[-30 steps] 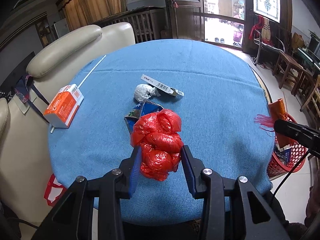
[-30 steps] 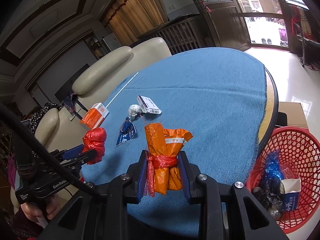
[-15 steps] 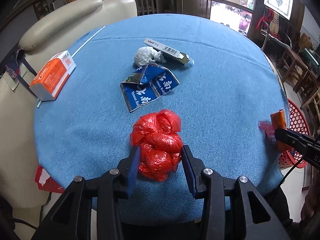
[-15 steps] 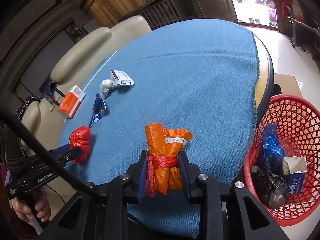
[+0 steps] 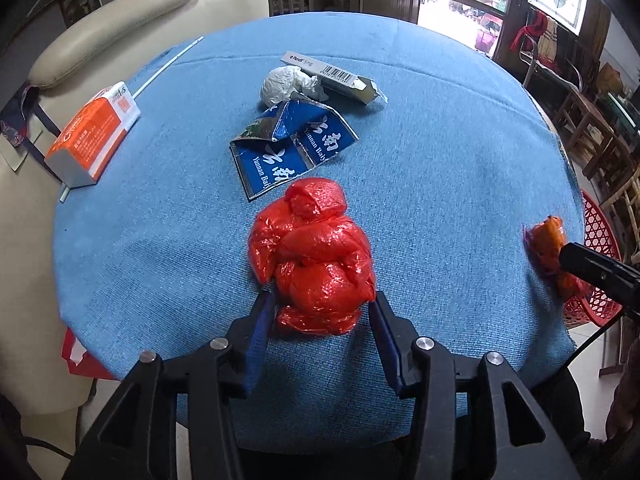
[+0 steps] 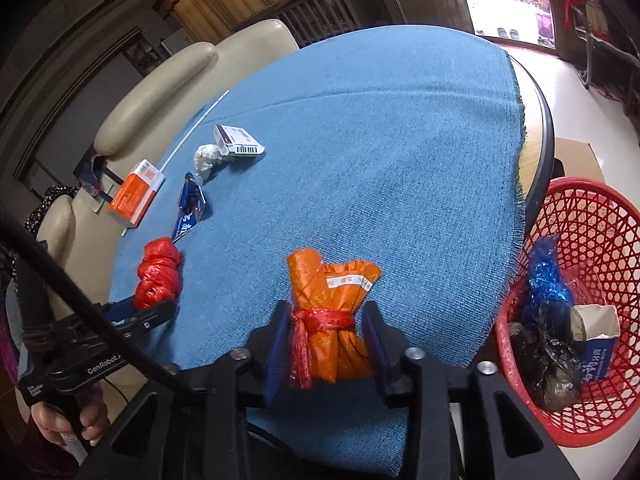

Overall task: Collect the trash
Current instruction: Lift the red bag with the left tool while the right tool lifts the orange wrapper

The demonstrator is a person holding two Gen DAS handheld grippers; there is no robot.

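Observation:
My left gripper [image 5: 320, 312] is shut on a crumpled red plastic bag [image 5: 314, 256] above the near part of the blue-clothed round table [image 5: 440, 128]. My right gripper [image 6: 326, 320] is shut on an orange wrapper bundle tied with red plastic [image 6: 332, 312] near the table's front right edge. A red mesh trash basket [image 6: 592, 240] stands on the floor to the right and holds a blue bag, a black bag and a carton. The red bag also shows in the right wrist view [image 6: 158, 274].
On the table lie a flattened blue packet [image 5: 292, 148], a white crumpled wad [image 5: 280, 86], a white barcode box [image 5: 332, 74], an orange and white box [image 5: 94, 134] and a thin white straw [image 5: 168, 64]. Cream leather chairs [image 5: 120, 12] stand behind.
Both grippers have lifted and pulled back toward the table's near edge with their loads. The right gripper has swung toward the red basket, which now shows more fully.

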